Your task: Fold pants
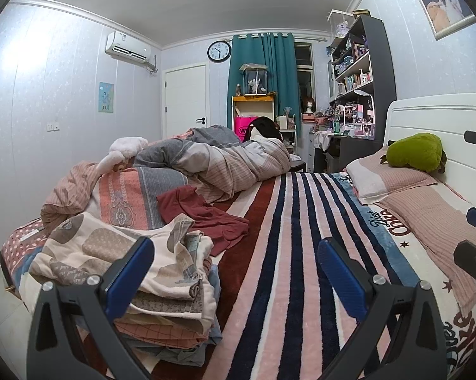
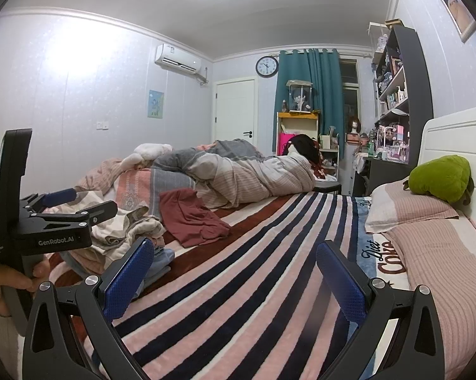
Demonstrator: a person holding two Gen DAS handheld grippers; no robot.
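Bed (image 1: pixel 301 253) fills both views, covered by a striped blanket (image 2: pixel 253 285) in pink, white, navy and dark red, bunched quilt (image 1: pixel 238 161) heaped at the far side, two pink pillows (image 2: pixel 409 209) by the white headboard (image 1: pixel 443 133) with a green plush toy (image 1: pixel 416 152) on top; stack of folded clothes (image 1: pixel 143 285) sits at the left edge of the bed, top piece cream with brown-grey blotches, plaid and blue layers under it; dark red pants (image 1: pixel 206 218) lie loose and crumpled on the blanket, unfolded, one part flopped over another, just beyond the stack and touching the quilt's edge; left claw (image 1: pixel 238 272) spread wide and gripping nothing, its left finger (image 1: pixel 130 272) over the stack, pants ahead and slightly left of the gap, apart from both fingers; right claw (image 2: pixel 234 275) also spread wide with nothing in it, hovering over bare stripes, pants ahead and to its left, well apart; in the right view the left claw (image 2: pixel 86 202) shows side-on above the stack, a hand (image 2: pixel 7 285) on its handle; blue pads on all fingers; wall clock (image 1: pixel 219 51) and teal curtain (image 1: pixel 263 72) on the far wall, small
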